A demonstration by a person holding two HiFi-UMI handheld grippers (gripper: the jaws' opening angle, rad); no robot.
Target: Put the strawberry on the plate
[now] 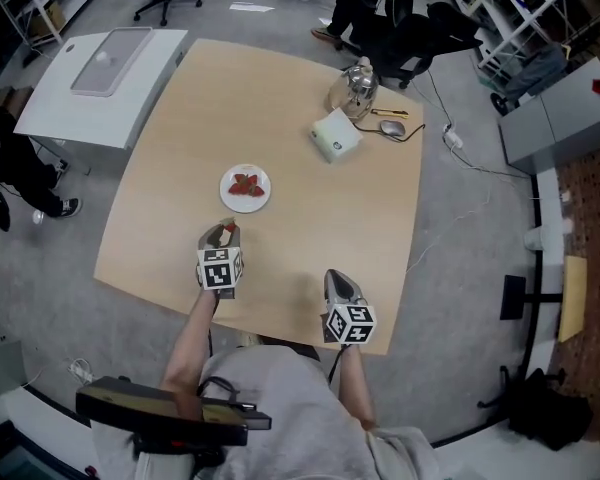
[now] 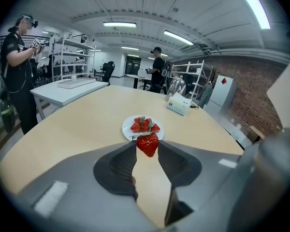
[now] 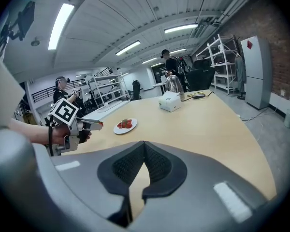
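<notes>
A red strawberry (image 2: pixel 148 144) is pinched between the tips of my left gripper (image 2: pixel 147 145), just above the table. In the head view that gripper (image 1: pixel 226 230) hovers just short of the near edge of a small white plate (image 1: pixel 265 199), with the held strawberry (image 1: pixel 231 226) at its tips. The plate (image 2: pixel 127 131) holds several strawberries (image 2: pixel 144 126). My right gripper (image 1: pixel 337 279) rests near the table's front edge, apart from the plate. Its jaws (image 3: pixel 144 144) meet with nothing between them. From the right gripper view the left gripper (image 3: pixel 89 124) and the plate (image 3: pixel 119 130) show to the left.
At the table's far side stand a white box (image 1: pixel 336 134), a glass kettle (image 1: pixel 354 88) and a mouse with glasses (image 1: pixel 392 126). A white side table (image 1: pixel 105 83) stands to the left. People stand beyond the table (image 2: pixel 159 71), with shelving behind.
</notes>
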